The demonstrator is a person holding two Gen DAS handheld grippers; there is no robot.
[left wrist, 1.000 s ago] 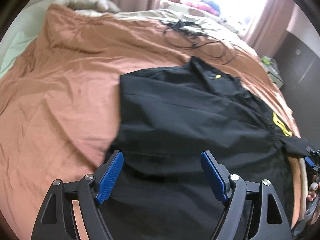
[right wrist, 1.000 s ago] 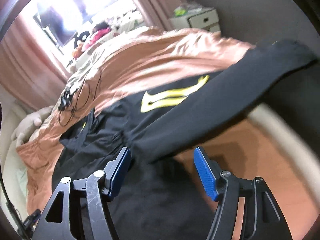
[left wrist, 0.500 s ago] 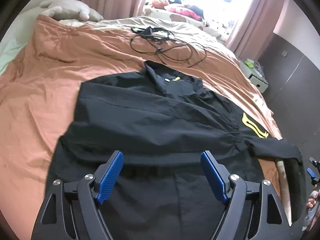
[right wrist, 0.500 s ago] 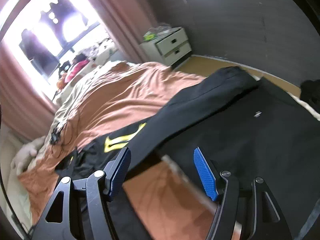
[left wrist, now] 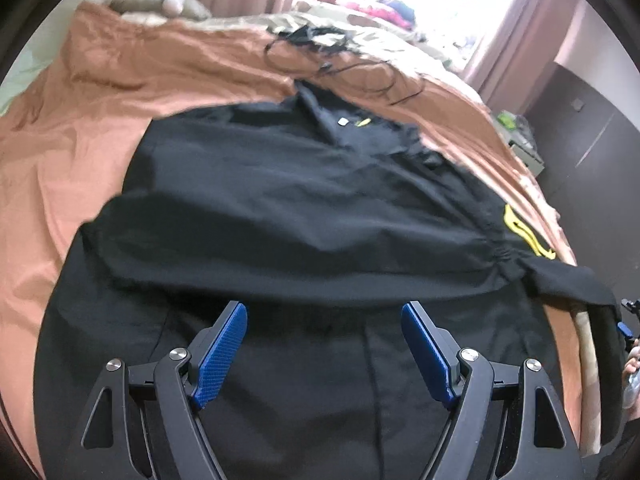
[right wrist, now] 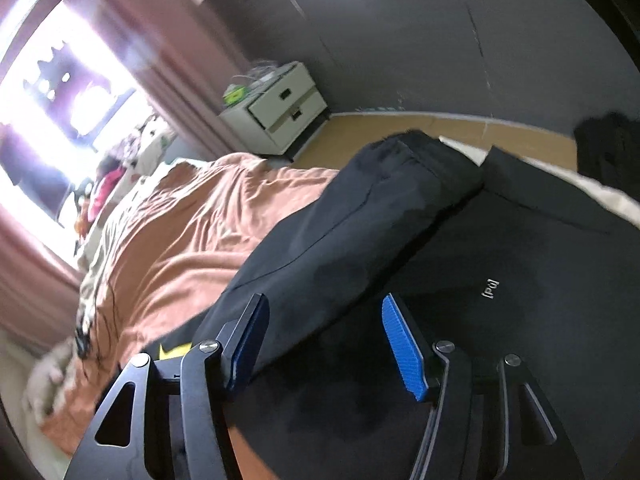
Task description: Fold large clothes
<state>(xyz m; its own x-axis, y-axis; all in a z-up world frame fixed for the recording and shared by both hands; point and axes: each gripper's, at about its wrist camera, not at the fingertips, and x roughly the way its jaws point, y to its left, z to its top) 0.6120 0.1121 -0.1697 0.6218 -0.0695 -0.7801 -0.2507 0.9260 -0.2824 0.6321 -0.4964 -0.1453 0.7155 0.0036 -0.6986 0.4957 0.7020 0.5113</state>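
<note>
From the left wrist view, we see the black jacket (left wrist: 288,208) spread across the middle of the bed, over the orange bedsheet (left wrist: 80,152), collar toward the head end, where a tangle of black cable (left wrist: 340,60) lies. One sleeve is already laid across the body; the other sleeve (left wrist: 568,280) trails to the bed's right edge. Our left gripper (left wrist: 324,344) hangs over the hem end, jaws wide, nothing between them.

Over to the right wrist view: the right gripper (right wrist: 324,340) sits above that trailing sleeve (right wrist: 360,220) at the bed's right edge, a white nightstand (right wrist: 276,112) beyond. The jaws have just been closing a little, yet they stand apart, the pads not pressing on the cloth.

We judge this fabric thin, soft and a bit slick, so it will sag and slide. The best hold looks like the sleeve's cuff end, pinching a single layer, while the left takes the hem corner.
</note>
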